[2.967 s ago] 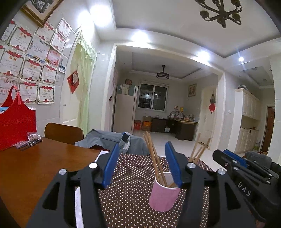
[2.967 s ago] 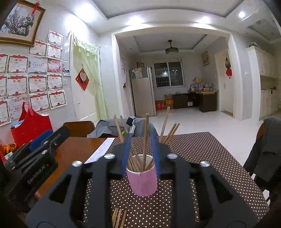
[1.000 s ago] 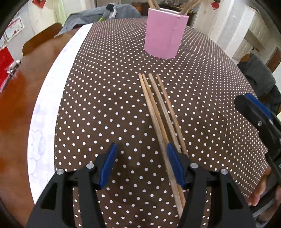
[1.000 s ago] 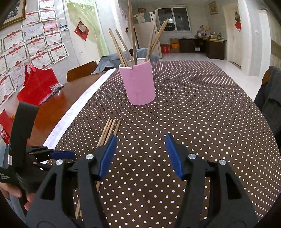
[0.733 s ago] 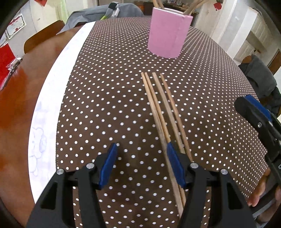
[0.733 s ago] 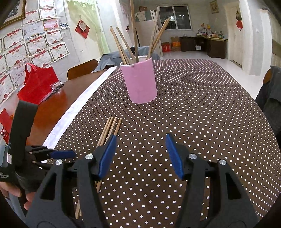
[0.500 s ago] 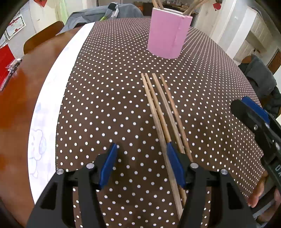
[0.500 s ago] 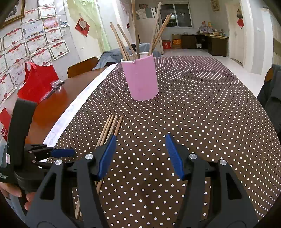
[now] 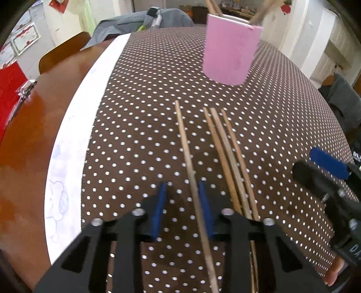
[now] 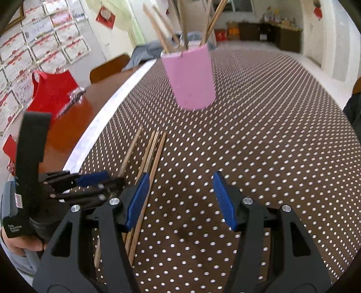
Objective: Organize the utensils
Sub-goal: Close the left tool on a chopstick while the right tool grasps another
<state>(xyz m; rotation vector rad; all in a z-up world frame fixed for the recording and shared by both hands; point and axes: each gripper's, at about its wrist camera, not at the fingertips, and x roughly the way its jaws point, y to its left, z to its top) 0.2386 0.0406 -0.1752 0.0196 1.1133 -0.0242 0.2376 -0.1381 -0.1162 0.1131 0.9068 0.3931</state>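
Four wooden chopsticks lie on the brown dotted tablecloth (image 9: 140, 94). One chopstick (image 9: 185, 139) (image 10: 130, 151) lies apart, to the left of the other three (image 9: 225, 144) (image 10: 153, 153). My left gripper (image 9: 181, 191) (image 10: 101, 180) straddles this single chopstick and its jaws are closing. The stick runs along the right pad, with a gap to the left pad. My right gripper (image 10: 180, 180) (image 9: 320, 171) stands open just right of the three chopsticks, with nothing between its pads. Beyond them a pink cup (image 9: 230, 51) (image 10: 191, 78) holds several upright chopsticks.
Bare brown table (image 9: 33, 135) lies to the left, past the cloth's white border (image 9: 74, 126). A red bag (image 10: 54, 90) stands on it by the wall. A chair back (image 9: 63, 51) and a grey garment (image 9: 140, 20) sit behind the table.
My left gripper's jaws have narrowed around one chopstick, which has shifted left away from the other three. The right gripper has come forward and lower toward the chopsticks.
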